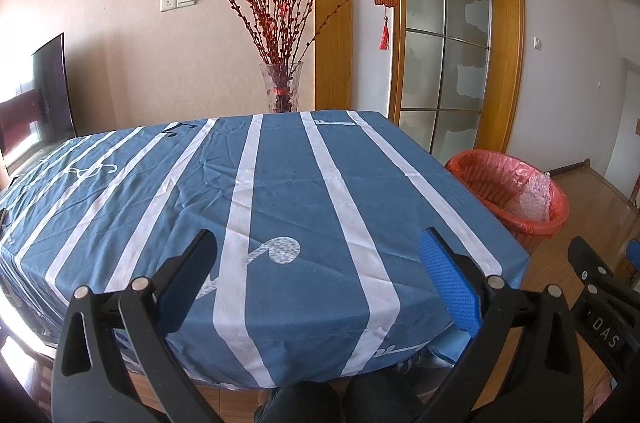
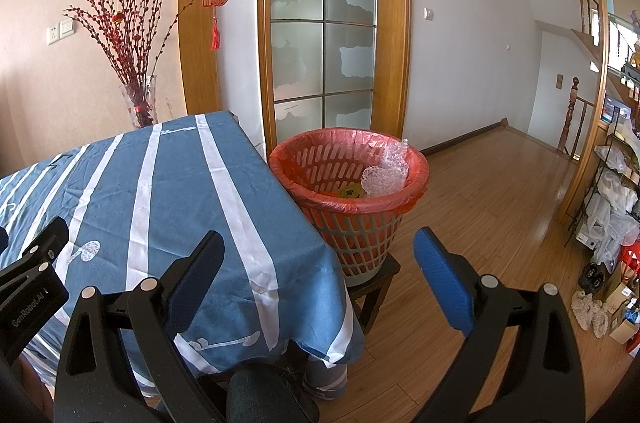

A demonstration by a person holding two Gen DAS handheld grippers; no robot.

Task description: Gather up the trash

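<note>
Beneath your wide-apart, empty left gripper (image 1: 316, 263) and right gripper (image 2: 316, 259) lies the blue white-striped tablecloth (image 1: 280, 191); right, the red-lined plastic wastebasket (image 2: 352, 199).

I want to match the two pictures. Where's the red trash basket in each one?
Left wrist view: the trash basket sits at the right, past the table's far right corner.
Right wrist view: the basket is near the middle, on a low stool beside the table.
Shared landmark: the vase of red branches.
</note>
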